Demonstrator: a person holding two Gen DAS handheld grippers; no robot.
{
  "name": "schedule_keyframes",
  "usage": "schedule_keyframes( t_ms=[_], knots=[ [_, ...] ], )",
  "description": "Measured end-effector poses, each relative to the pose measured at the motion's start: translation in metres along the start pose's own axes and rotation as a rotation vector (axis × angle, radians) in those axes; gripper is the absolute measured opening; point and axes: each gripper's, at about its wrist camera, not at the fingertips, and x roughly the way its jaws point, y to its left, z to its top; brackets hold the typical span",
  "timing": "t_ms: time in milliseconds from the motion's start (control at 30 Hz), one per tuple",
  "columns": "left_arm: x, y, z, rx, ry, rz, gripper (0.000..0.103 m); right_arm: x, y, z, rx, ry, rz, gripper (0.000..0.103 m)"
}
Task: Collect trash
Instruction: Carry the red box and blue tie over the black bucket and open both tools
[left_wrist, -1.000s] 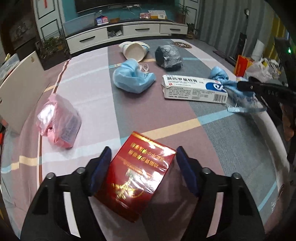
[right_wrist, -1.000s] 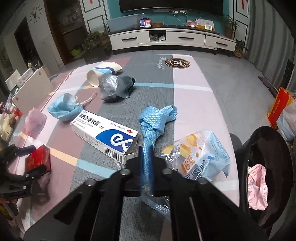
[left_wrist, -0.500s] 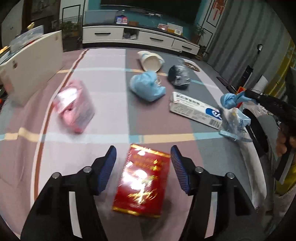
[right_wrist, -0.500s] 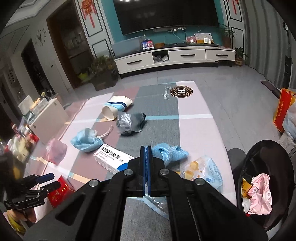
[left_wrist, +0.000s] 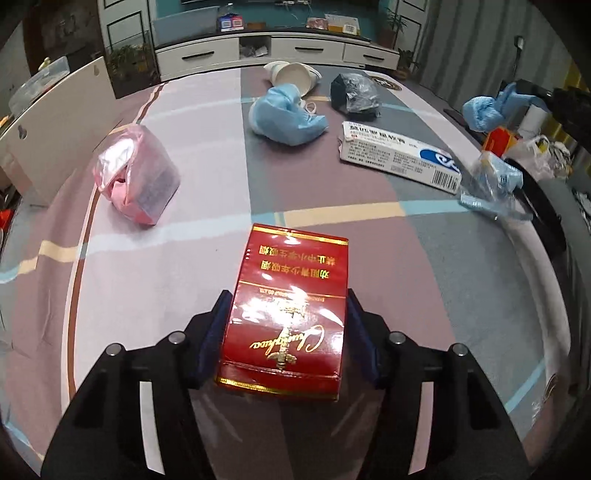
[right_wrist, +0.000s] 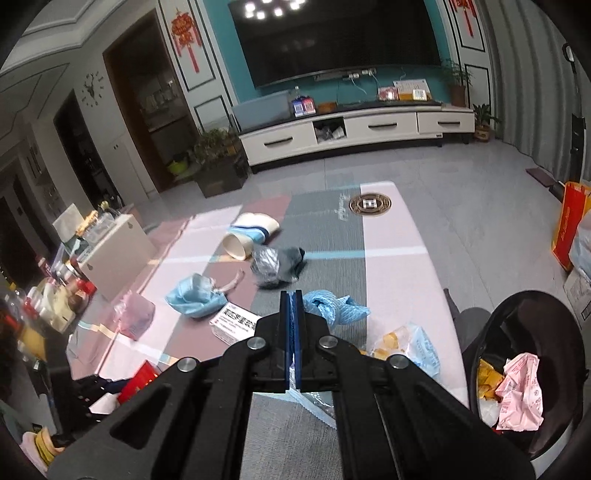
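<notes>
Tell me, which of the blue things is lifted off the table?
The knotted blue cloth, hanging from the shut right tongs. The blue face mask and the blue snack wrapper lie on the table.

A home living room is showing here: a large dark television (right_wrist: 336, 40) is hanging at top centre, a white low cabinet (right_wrist: 354, 134) is standing beneath it, red knot ornaments (right_wrist: 184, 33) and potted plants (right_wrist: 216, 147) are sitting around.
</notes>
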Motion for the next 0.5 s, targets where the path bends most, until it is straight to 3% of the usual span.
schedule_keyframes(
  t_ms=[67, 233, 500],
  knots=[
    [-0.006, -0.002, 0.001, -0.012, -0.023, 0.002, 0.06, -0.009, -0.001, 0.001, 0.003, -0.02, 0.005, 0.002],
    [-0.029, -0.019, 0.013, -0.026, -0.072, -0.078, 0.06, -0.037, -0.011, -0.001, 0.032, -0.066, 0.015, 0.002],
    [-0.068, -0.097, 0.038, 0.064, -0.15, -0.248, 0.06, -0.086, -0.052, -0.028, 0.097, -0.114, -0.059, 0.002]
  ],
)
